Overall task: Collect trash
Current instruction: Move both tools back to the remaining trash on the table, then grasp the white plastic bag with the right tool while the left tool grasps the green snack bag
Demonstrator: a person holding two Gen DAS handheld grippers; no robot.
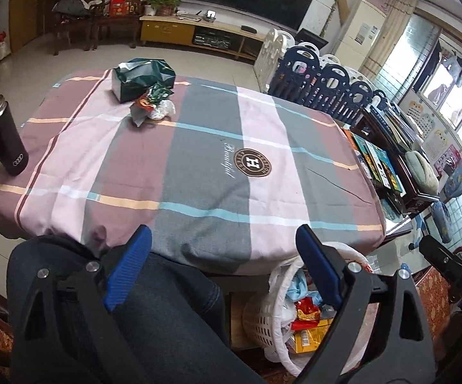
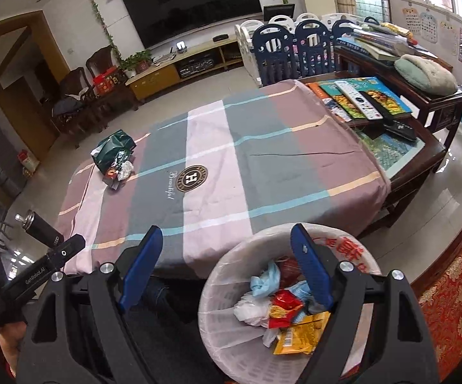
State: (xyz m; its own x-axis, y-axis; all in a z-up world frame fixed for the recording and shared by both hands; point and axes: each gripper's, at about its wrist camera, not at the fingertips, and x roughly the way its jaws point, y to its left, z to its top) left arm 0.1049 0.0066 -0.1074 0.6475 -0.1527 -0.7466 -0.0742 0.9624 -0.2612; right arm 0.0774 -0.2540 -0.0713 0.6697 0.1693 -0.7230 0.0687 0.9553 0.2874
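Desk: a low desk [image 2: 295,166] under a plaid cloth of pink, mauve and grey bands with thin blue and peach lines and a round brown "H" emblem near the middle.
Bin: a white plastic lattice wastebasket [image 2: 231,329] lined with a thin white bag with red print, standing on the floor just beside the desk's near edge; inside lie red, yellow, blue and white wrappers.
Green bag: a crumpled dark green foil bag [image 1: 142,78] near the desk's far left corner.
Trash pile: a small heap of crumpled wrappers [image 1: 152,105], green, orange and clear white, touching the green bag on its near side, well apart from the bin.
Tumbler: a black cylindrical tumbler with a metal lid and straw [image 1: 2,134], upright at the desk's left edge.
Left tongs [image 1: 224,268]: blue-padded jaws spread wide, nothing between them, over the desk's near edge and a denim-clad leg.
Right tongs [image 2: 227,262]: blue-padded jaws spread wide and empty, above the bin's rim.
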